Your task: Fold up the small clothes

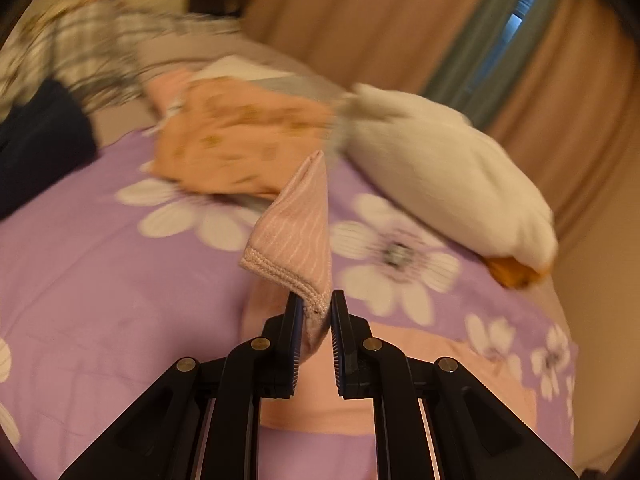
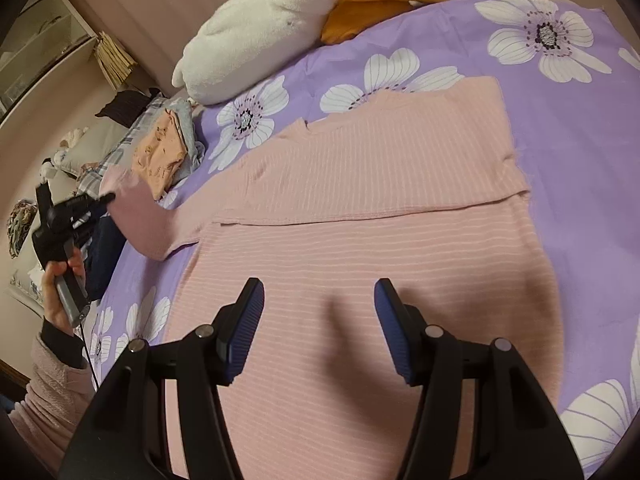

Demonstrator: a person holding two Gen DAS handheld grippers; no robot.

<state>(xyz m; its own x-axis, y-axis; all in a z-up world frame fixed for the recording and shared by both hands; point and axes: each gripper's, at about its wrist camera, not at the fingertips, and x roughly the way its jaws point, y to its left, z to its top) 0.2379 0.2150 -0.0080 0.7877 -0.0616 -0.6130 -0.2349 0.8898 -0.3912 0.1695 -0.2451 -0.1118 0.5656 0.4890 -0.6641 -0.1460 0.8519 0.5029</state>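
Observation:
A pink top with thin white stripes [image 2: 360, 240] lies spread on the purple flowered bedsheet [image 2: 560, 120], its far part folded over. My left gripper [image 1: 316, 308] is shut on the cuff of its sleeve [image 1: 296, 228] and holds it lifted above the bed. In the right wrist view the left gripper [image 2: 106, 198] shows at the far left with the sleeve [image 2: 136, 216] stretched up to it. My right gripper [image 2: 318, 308] is open and empty, hovering over the near part of the top.
A white plush goose [image 2: 256, 32] with orange feet lies at the far edge of the bed; it also shows in the left wrist view [image 1: 448, 172]. A pile of folded clothes topped by an orange patterned piece [image 2: 160, 152] sits beside it. Curtains [image 1: 380, 20] hang behind the bed.

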